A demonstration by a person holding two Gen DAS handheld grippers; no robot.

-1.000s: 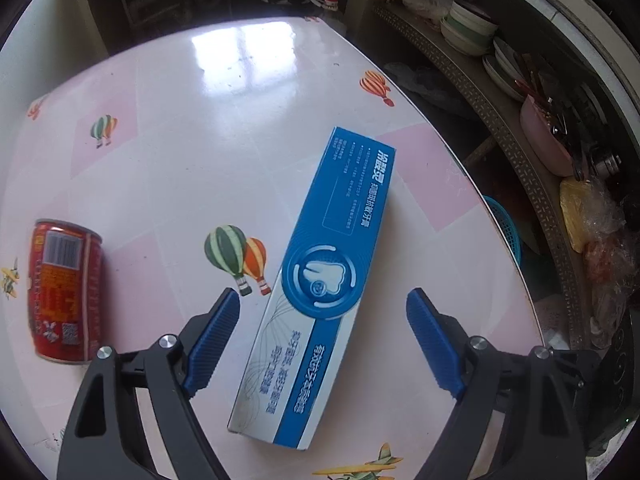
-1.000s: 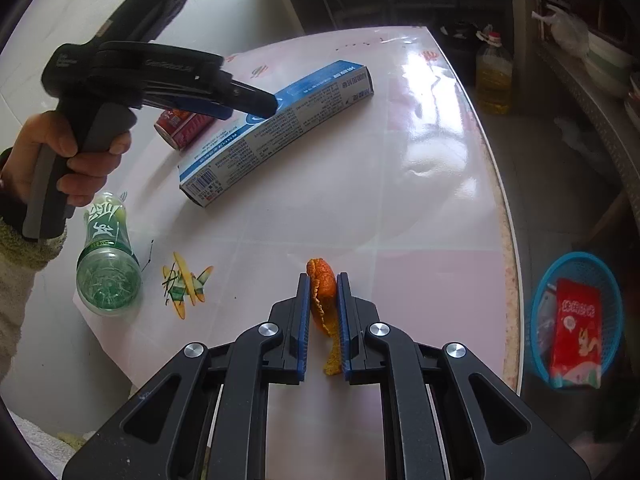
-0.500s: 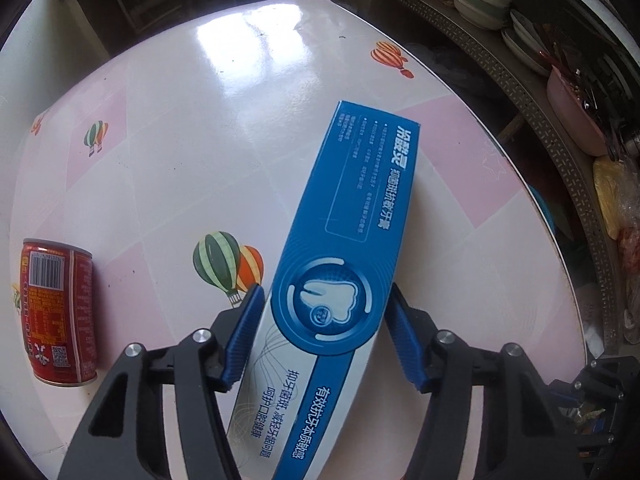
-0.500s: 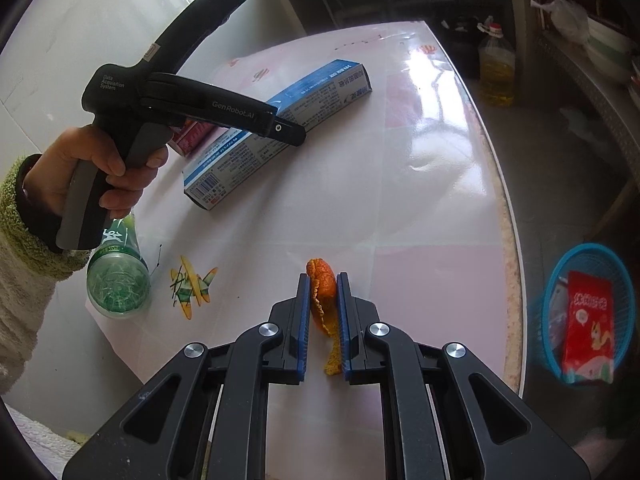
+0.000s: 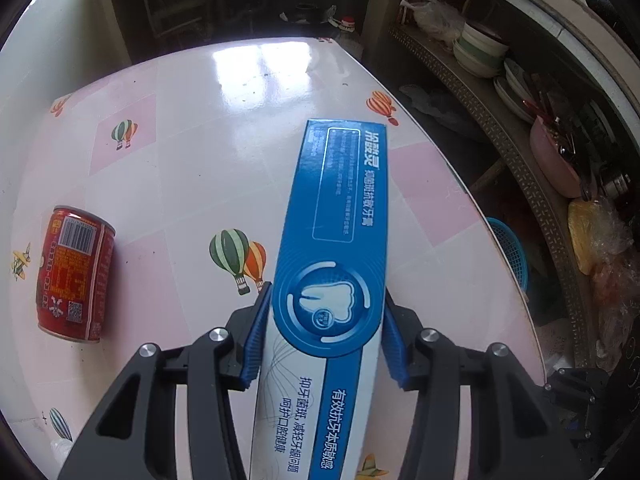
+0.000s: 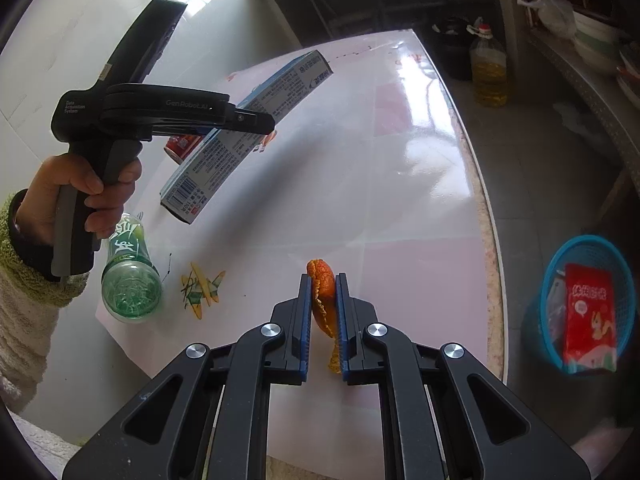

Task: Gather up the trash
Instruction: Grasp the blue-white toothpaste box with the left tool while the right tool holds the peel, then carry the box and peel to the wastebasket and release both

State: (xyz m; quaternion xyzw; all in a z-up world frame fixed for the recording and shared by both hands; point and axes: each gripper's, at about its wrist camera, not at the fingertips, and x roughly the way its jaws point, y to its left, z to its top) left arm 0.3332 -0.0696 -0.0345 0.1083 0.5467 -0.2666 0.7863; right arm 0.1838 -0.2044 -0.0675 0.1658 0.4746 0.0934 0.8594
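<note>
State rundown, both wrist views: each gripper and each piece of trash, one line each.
left gripper: just closed on the toothpaste box
toothpaste box: gripped, lifted off the table
right gripper: shut on the orange peel
orange peel: pinched between the pads
red can: lying on its side, untouched
green bottle: lying on the table
blue basket: holds a red packet

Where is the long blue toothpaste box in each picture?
Left wrist view: the toothpaste box fills the middle, running from bottom centre up, clamped between the blue pads of the left hand-held gripper.
Right wrist view: the same box is upper left, tilted and lifted off the table, held by that gripper.
Shared landmark: the red can, left of the box in one view, peeking out behind it in the other.
</note>
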